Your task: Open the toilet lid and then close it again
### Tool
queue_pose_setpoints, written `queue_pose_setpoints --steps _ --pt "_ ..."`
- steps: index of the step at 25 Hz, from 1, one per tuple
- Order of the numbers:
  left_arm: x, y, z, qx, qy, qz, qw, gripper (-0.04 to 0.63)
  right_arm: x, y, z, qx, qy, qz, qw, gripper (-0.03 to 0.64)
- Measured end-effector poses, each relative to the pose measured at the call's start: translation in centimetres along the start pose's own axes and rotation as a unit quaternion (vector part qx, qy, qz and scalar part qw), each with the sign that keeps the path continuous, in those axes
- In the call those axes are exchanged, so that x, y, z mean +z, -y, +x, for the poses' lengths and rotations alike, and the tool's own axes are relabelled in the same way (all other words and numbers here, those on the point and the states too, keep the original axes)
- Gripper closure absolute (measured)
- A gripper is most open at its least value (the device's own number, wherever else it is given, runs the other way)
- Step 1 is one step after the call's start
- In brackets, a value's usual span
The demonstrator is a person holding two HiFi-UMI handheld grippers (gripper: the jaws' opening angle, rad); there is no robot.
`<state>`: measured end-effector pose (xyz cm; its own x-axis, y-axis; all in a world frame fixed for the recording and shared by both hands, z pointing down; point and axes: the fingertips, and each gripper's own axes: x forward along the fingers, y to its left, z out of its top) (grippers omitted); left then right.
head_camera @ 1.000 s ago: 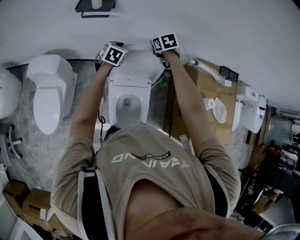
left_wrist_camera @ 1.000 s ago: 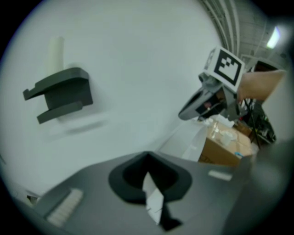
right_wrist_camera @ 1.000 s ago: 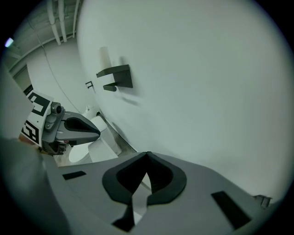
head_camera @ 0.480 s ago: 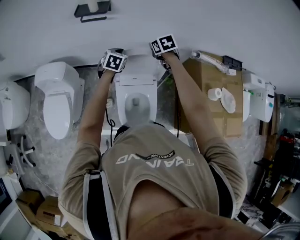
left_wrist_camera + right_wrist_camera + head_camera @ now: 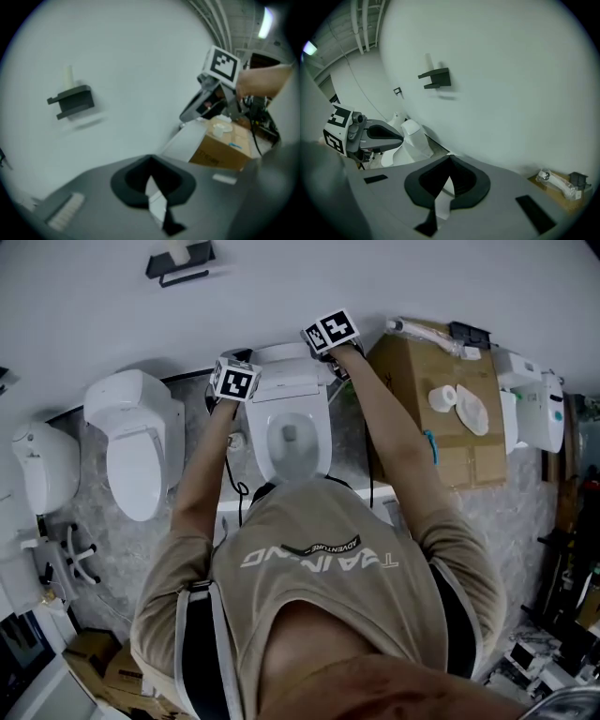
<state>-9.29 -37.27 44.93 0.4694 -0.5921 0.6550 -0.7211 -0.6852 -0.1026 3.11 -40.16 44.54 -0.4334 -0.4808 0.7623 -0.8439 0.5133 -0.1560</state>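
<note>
The white toilet (image 5: 292, 432) stands against the wall with its bowl showing and its lid (image 5: 284, 362) raised near the wall. My left gripper (image 5: 247, 369) is at the lid's left edge and my right gripper (image 5: 317, 349) at its top right corner. In the left gripper view the jaws (image 5: 157, 202) stand nearly together with a thin white strip of lid between them, and the right gripper (image 5: 206, 96) shows across from them. The right gripper view shows the same: jaws (image 5: 443, 197) pinching a white edge, the left gripper (image 5: 370, 133) opposite.
A second toilet (image 5: 136, 446) stands to the left and a third (image 5: 42, 465) farther left. A cardboard box (image 5: 441, 442) with a paper roll (image 5: 441, 397) on it sits right of the toilet. A black shelf (image 5: 178, 261) hangs on the white wall. The person's torso fills the lower view.
The head view has shifted, so the toilet sits farther right and lower. The left gripper has come down a little along the lid's left side; the right gripper stays at the top corner.
</note>
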Motion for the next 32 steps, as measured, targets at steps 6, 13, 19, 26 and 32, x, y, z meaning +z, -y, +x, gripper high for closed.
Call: queue_pose_setpoints --steps 6,13,19,26,32 --pt "-2.8 2.9 -2.3 -0.002 -0.008 0.024 0.9997 0.601 -3.8 -2.1 -1.1 -0.004 0.004 0.019 1.0 0.606" --pt "-5.6 5.9 -4.3 -0.033 -0.007 0.009 0.9994 0.601 -8.0 -4.4 -2.4 -0.003 0.001 0.03 1.0 0.606" --pt "-8.0 8.1 -5.7 -0.039 -0.016 -0.013 0.999 0.6 -11.4 -6.5 -3.0 0.02 -0.007 0.038 0.999 0.606" --pt "-11.8 11.0 -7.0 -0.026 -0.056 -0.063 0.9961 0.6 -16.4 -8.9 -3.6 0.052 -0.02 0.037 0.998 0.606" --pt "-15.8 13.6 -8.2 -0.02 -0.094 -0.124 0.9876 0.6 -21.6 -11.5 -3.7 0.084 -0.035 0.046 0.995 0.606"
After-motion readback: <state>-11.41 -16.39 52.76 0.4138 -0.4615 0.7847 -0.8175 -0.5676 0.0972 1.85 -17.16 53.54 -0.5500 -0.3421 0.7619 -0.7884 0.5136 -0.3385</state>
